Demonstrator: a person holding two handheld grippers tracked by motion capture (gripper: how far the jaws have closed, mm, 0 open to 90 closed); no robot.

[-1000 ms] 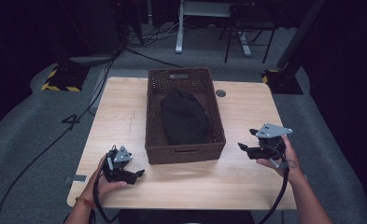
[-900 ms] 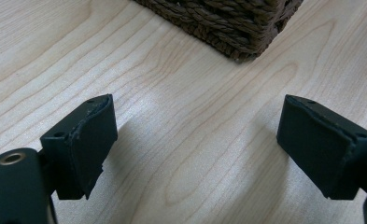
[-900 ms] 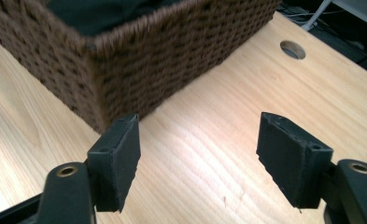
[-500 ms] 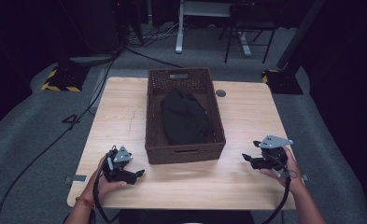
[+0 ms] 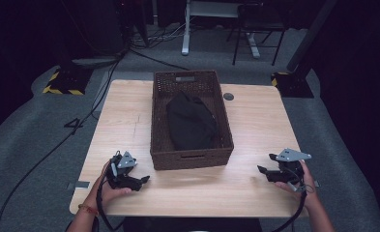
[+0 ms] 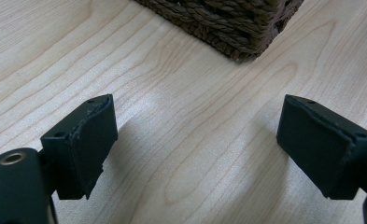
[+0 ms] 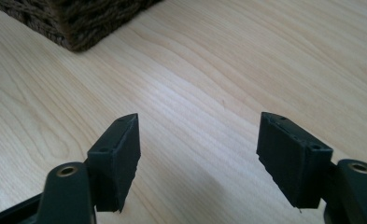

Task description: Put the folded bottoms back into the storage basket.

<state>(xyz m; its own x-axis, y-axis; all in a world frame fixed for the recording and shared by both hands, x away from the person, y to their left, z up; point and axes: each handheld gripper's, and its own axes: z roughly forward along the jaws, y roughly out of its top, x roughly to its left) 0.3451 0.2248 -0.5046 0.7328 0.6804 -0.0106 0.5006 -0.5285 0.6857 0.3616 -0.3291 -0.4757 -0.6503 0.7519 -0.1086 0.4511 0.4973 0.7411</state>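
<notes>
While the left gripper (image 5: 140,180) rests low over the near-left part of the wooden table (image 5: 255,116), where it was a second ago, the right gripper (image 5: 265,170) has sunk from a raised position beside the basket to just above the near-right tabletop, with the person's right hand (image 5: 301,181) wrapped behind it. Between the two stands a dark woven basket (image 5: 191,158), its long axis running away from the person, and inside it lies a black garment (image 5: 191,121), bunched and folded, covering most of the basket floor; this is the thing the work concerns, and it remains untouched inside the basket, well apart from either tool. Seen from the left gripper view, its jaws stand apart with bare wood grain between the pads (image 6: 85,144), and one basket corner (image 6: 237,28) lies ahead. From the right gripper view the jaws likewise stand apart on nothing, pads (image 7: 118,161) over bare wood, a basket corner (image 7: 78,23) at upper left. Because the right hand has come down to match the left, both tools now sit symmetrically at either side of the basket's near end, at rest height. Read as a judgement, this looks like a settled pose, either the start of a reach for the garment or the close of placing it; the frames do not decide which.
</notes>
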